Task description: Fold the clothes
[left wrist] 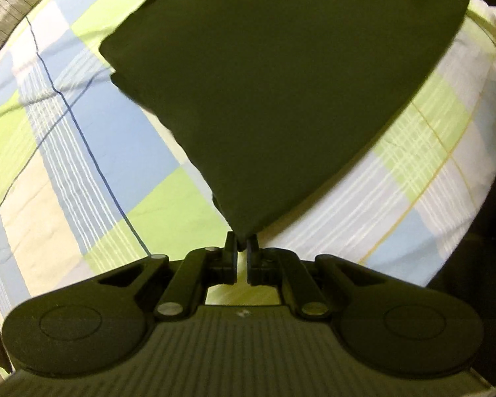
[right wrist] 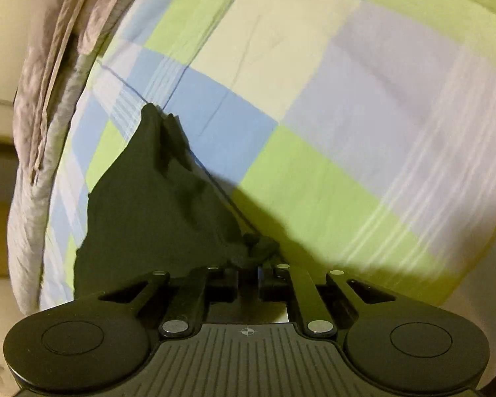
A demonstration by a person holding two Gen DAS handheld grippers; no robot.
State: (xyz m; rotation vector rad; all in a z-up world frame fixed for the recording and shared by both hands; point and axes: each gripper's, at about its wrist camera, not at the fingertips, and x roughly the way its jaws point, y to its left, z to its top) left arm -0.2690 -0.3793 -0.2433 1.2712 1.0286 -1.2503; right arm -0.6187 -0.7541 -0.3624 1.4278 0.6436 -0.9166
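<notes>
**Dark garment pinched at two corners over a checked bed**

Checked bedding fills both views: a bed sheet [left wrist: 82, 172] in blocks of lime green, pale blue, cream and lavender, crossed by thin white stripes and a fine dark blue line. In the right wrist view a crumpled grey quilt [right wrist: 46, 132] lies bunched along the far left edge of the bed, and beyond it a pale wall and floor show dimly. Motion blur smears the right-hand side of that view.

The left tool [left wrist: 243, 248] has its jaws drawn almost together, clamped on one pointed corner of the dark garment [left wrist: 281, 82]. From that corner the cloth fans away from the camera as a broad, smooth, flat shape, widening toward the top of the view, where its far corner reaches another dark rig at the upper right edge. Its long axis runs from the pinched tip up and away across the bed.

The right tool [right wrist: 249, 269] is likewise nearly closed, gripping a bunched, wrinkled fold of the same dark garment [right wrist: 148, 205]. Here the cloth lies left of the tool, rumpled, rising to a narrow peak that points away toward the quilt. A shadow falls on the green block just right of the grip.
</notes>
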